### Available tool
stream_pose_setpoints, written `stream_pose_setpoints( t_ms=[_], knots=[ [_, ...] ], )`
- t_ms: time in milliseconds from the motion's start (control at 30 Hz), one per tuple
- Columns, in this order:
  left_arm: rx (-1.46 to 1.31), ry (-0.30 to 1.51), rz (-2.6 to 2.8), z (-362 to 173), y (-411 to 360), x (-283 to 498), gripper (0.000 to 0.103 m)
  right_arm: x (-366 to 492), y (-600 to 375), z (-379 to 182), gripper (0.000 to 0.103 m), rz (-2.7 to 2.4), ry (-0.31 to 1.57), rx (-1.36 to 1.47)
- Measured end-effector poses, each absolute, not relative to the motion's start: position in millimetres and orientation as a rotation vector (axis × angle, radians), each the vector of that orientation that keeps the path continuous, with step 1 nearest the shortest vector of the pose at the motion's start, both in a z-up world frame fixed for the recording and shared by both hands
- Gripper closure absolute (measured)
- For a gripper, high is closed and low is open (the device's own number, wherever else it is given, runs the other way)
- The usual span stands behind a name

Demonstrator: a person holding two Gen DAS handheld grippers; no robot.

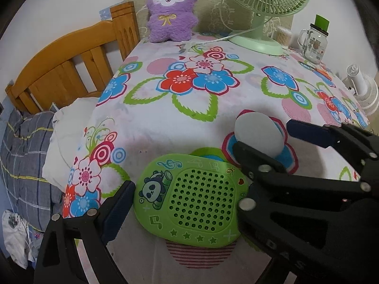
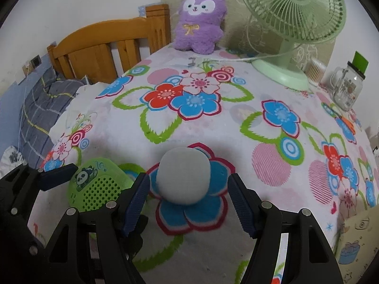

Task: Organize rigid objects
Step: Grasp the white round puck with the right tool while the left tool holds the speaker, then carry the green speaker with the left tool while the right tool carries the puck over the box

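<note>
In the left wrist view, the left gripper (image 1: 187, 203) sits at the bottom of the frame with the green panda toy (image 1: 191, 201) lying flat on the flowered tablecloth (image 1: 165, 123) between its fingers; the right-hand finger looks hidden behind the other tool, so whether the jaws pinch it I cannot tell. To its right lies the white round puck (image 1: 258, 135). In the right wrist view, the right gripper (image 2: 188, 201) stands at bottom centre, jaws apart, the puck just ahead of its tips, untouched.

The left gripper (image 1: 187, 203) and right gripper (image 2: 188, 198) both point steeply downward, side by side, each with jaws spread apart, pads pressing on nothing.
</note>
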State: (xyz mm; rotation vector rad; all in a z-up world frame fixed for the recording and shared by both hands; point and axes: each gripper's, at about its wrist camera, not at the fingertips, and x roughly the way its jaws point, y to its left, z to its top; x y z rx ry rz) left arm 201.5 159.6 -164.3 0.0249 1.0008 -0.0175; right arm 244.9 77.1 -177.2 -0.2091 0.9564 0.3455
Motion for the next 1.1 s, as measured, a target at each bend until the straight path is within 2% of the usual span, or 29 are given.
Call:
stream_pose_setpoints(
  t_ms=[100,133,200,500,1100],
  knots=[
    [0.027,0.998,-0.023,-164.3,159.8,203.1,0.007,250.7,76.6,-182.9,0.035,0.338,0.984,-0.187],
    [0.026,0.998,-0.025,-164.5,159.7,203.7,0.007,250.2,77.9,-182.8,0.043,0.335,0.972,-0.198],
    [0.028,0.996,-0.021,-164.2,158.7,204.0,0.007,249.8,79.5,-182.3,0.052,0.338,0.970,-0.212],
    [0.050,0.981,-0.030,-157.1,143.2,191.1,0.007,236.6,62.5,-176.0,0.053,0.325,1.009,-0.168],
    [0.052,0.922,-0.065,-117.6,96.0,134.6,0.007,172.7,11.3,-131.1,0.053,0.298,0.944,-0.130]
  ],
)
